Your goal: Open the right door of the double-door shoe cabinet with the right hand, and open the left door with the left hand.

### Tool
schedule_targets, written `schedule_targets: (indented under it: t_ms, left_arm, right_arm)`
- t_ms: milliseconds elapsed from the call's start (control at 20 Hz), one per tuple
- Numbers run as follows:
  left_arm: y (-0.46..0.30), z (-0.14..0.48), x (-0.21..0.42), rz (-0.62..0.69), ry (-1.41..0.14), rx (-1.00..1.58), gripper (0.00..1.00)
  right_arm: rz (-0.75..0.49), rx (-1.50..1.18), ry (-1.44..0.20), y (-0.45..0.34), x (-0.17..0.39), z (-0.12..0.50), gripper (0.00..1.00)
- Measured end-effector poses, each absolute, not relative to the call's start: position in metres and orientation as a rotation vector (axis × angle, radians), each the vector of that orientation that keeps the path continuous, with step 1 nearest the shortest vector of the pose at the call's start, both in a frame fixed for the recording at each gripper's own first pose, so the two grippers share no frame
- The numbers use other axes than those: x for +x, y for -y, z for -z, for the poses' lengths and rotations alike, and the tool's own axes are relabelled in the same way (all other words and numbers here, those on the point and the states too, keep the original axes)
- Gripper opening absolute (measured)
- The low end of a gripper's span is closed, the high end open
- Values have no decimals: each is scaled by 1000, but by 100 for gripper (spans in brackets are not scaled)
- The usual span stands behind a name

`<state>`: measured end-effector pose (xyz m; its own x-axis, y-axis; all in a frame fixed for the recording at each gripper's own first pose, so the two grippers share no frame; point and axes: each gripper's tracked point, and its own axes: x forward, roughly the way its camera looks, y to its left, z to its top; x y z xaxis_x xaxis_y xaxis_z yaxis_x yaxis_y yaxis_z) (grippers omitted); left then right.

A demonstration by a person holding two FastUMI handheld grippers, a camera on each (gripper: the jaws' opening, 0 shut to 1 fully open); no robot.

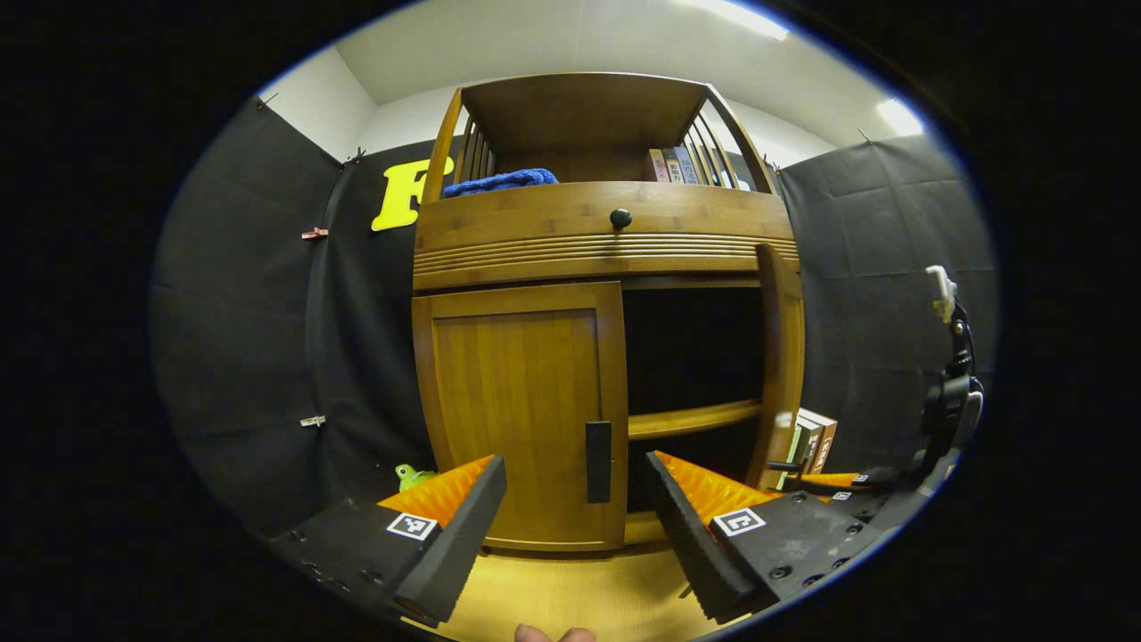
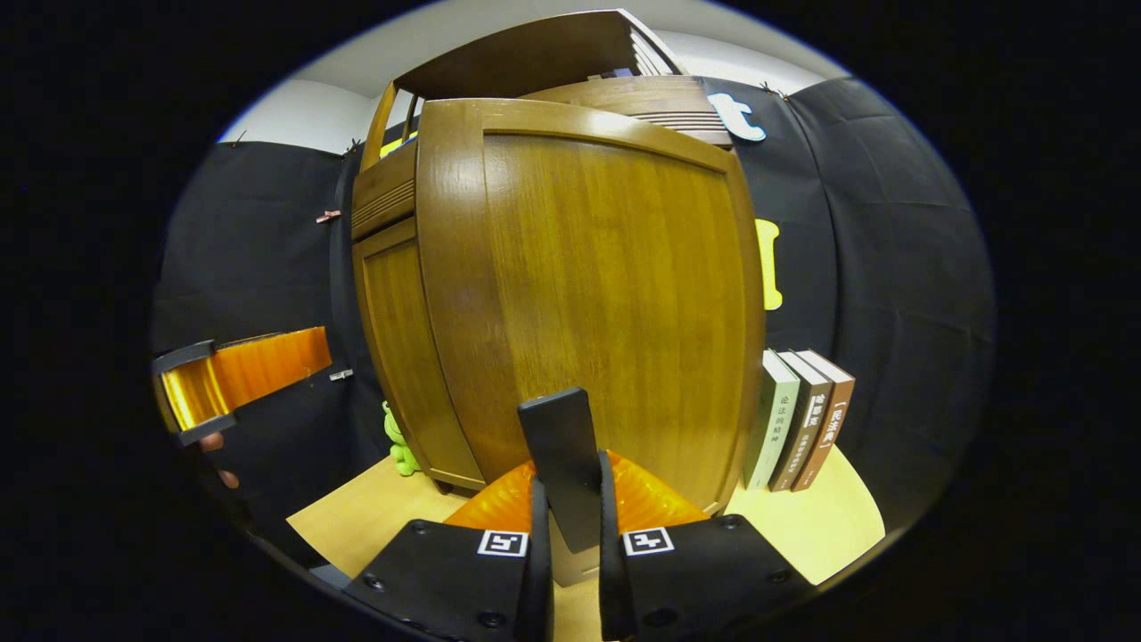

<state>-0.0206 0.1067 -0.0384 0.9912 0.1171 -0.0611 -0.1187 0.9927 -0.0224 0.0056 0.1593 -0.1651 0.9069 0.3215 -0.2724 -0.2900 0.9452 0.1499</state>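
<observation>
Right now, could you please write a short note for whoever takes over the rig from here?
Right gripper: shut on the right door's handle, right door swung wide open.
Left gripper: open, holding nothing, fingers aimed either side of the left door's handle but short of it.
Left door: closed.
Cabinet stands on the table; books at its right, green toy at its left.
Done: right door opened.
Left: close the left gripper on the left handle and pull that door open.
</observation>
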Motion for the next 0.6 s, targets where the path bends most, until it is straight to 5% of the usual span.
schedule_targets:
  t_ms: [200,350,600]
  left_arm:
    - [-84,31,-11,-117,-49,-30,93]
    - [-62,27,-6,-104,-46,-41,100]
    - [-38,27,2,-85,-49,-26,98]
  right_arm:
    - [-282,93,-313,-121,-10,163,23]
    - [-256,78,-316,-95,-19,158,23]
    - [-235,92,-304,-47,-27,151,23]
